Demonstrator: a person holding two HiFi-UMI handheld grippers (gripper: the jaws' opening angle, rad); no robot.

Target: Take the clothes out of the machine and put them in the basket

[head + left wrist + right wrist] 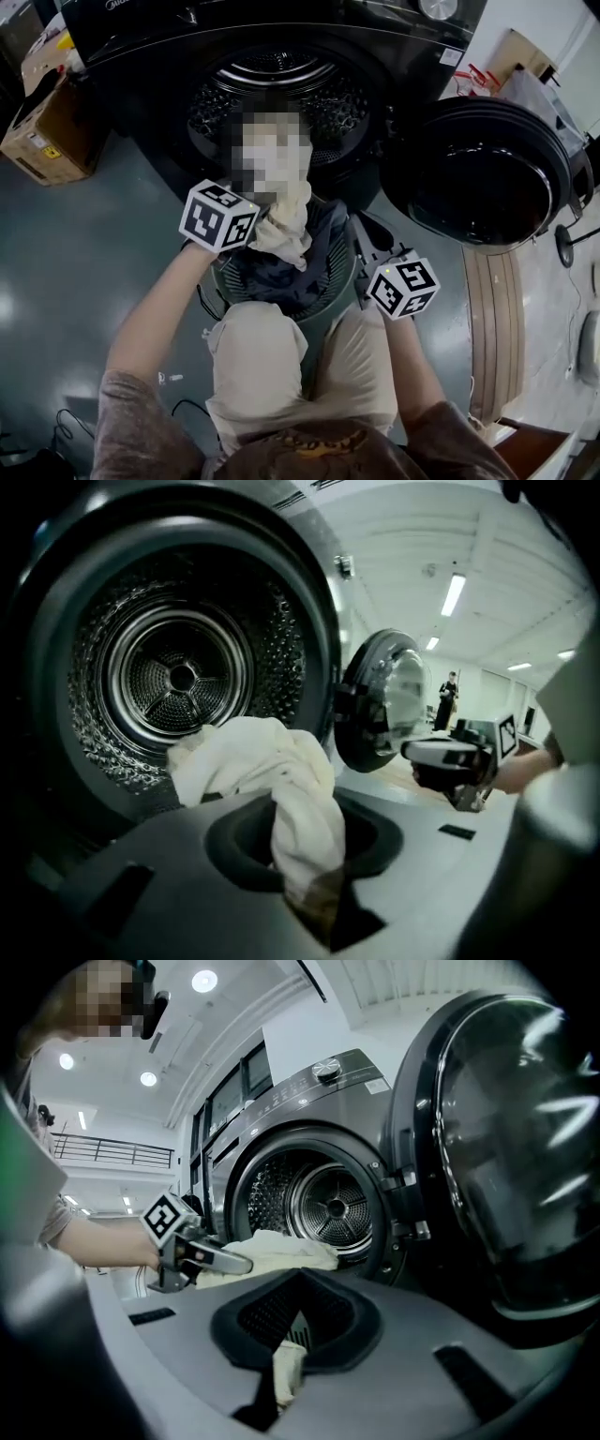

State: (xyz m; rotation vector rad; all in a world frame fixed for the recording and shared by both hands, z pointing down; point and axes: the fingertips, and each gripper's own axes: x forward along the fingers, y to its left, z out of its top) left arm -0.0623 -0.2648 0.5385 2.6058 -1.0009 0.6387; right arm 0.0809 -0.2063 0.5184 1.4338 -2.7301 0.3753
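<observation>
Left gripper [314,907] clenches the cream cloth [281,780] before the machine's drum [178,677], above the basket [339,302]. Right gripper [281,1387] pinches a cream scrap [288,1368]; its link to that cloth is hidden. Dark clothes [281,277] mostly cover the basket

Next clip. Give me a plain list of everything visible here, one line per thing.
Washing machine: one, dark grey, in front of the person; the drum looks empty.
Door: one, black, swung open at the right.
Basket: one, dark green, between the person's knees.
Dark clothes: a heap, navy-grey, in the basket.
Cream cloth: one, hanging over the basket.
Cardboard box: one, brown, on the floor at left.
Wooden board: one, pale, on the floor at right.
Left gripper: shut on the cream cloth.
Right gripper: shut on a cream scrap; cannot tell whether it belongs to the same cloth.
</observation>
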